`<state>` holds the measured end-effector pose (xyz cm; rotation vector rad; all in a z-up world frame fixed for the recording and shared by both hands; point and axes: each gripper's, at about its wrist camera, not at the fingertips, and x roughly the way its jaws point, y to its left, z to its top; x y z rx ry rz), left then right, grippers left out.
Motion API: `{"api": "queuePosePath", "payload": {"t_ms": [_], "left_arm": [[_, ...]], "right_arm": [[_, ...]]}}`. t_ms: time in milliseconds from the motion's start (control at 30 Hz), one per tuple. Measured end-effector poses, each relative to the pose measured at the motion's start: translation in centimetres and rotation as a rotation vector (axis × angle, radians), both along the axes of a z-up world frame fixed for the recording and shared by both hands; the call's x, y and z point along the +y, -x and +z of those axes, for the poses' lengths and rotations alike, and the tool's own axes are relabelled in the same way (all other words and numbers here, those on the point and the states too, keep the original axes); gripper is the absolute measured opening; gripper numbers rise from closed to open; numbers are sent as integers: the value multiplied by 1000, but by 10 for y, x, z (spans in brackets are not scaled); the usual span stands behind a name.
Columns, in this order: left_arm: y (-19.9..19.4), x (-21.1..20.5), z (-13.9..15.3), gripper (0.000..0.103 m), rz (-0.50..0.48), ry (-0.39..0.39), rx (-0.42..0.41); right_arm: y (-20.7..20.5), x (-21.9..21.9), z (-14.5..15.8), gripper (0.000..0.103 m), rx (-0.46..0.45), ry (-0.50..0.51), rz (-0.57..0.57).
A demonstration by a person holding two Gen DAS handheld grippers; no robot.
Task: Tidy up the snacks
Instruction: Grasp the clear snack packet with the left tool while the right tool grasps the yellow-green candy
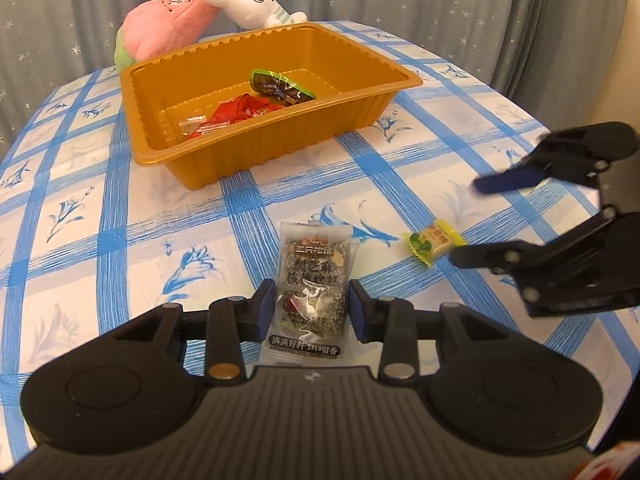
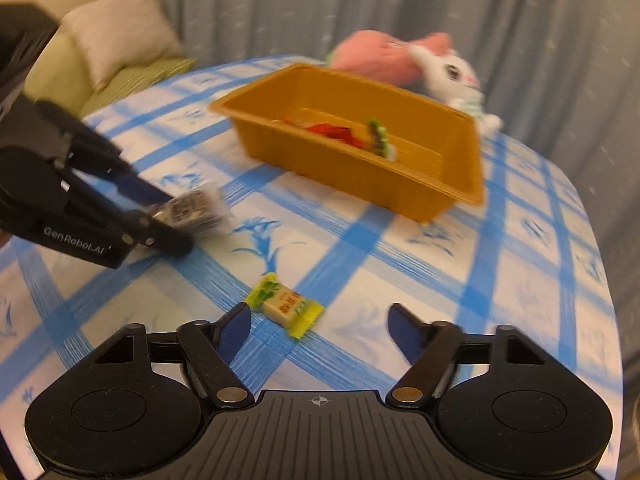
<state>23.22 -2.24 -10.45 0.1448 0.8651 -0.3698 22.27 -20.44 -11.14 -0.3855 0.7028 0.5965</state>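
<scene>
Toward the far edge of the table, the gold tray already holds a red packet and a green-edged packet, so part of the sorting looks done; two snacks remain outside it, nearer the front edge; the left gripper points steeply down with its jaws narrowed onto the sides of the sesame cake packet, apparently gripping it; the right gripper, also angled downward and rolled sideways in the left view, stands half open just short of the yellow candy, which lies untouched on the cloth beside its left finger; both pieces still need carrying to the tray.
</scene>
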Motion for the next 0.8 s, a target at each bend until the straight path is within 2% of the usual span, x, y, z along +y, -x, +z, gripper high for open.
{"api": "queuePosePath", "payload": {"t_ms": [33, 133, 233, 400, 500, 567, 800], "left_arm": [[-1, 0, 0, 35, 1, 5, 0], [-2, 0, 0, 35, 4, 9, 0], [-2, -1, -1, 35, 2, 9, 3], [-4, -3, -3, 35, 3, 9, 10], [-4, -4, -4, 35, 1, 7, 2], [-5, -5, -4, 36, 3, 8, 1], [-8, -6, -5, 38, 11, 5, 0]], "right_arm": [[-3, 3, -3, 51, 11, 18, 22], [-8, 10, -12, 48, 5, 70, 65], [-14, 12, -15, 47, -2, 70, 78], [-22, 14, -15, 42, 15, 39, 71], [-28, 14, -14, 35, 46, 0, 56], [-29, 15, -14, 25, 65, -20, 49], [-26, 18, -10, 21, 98, -61, -1]]}}
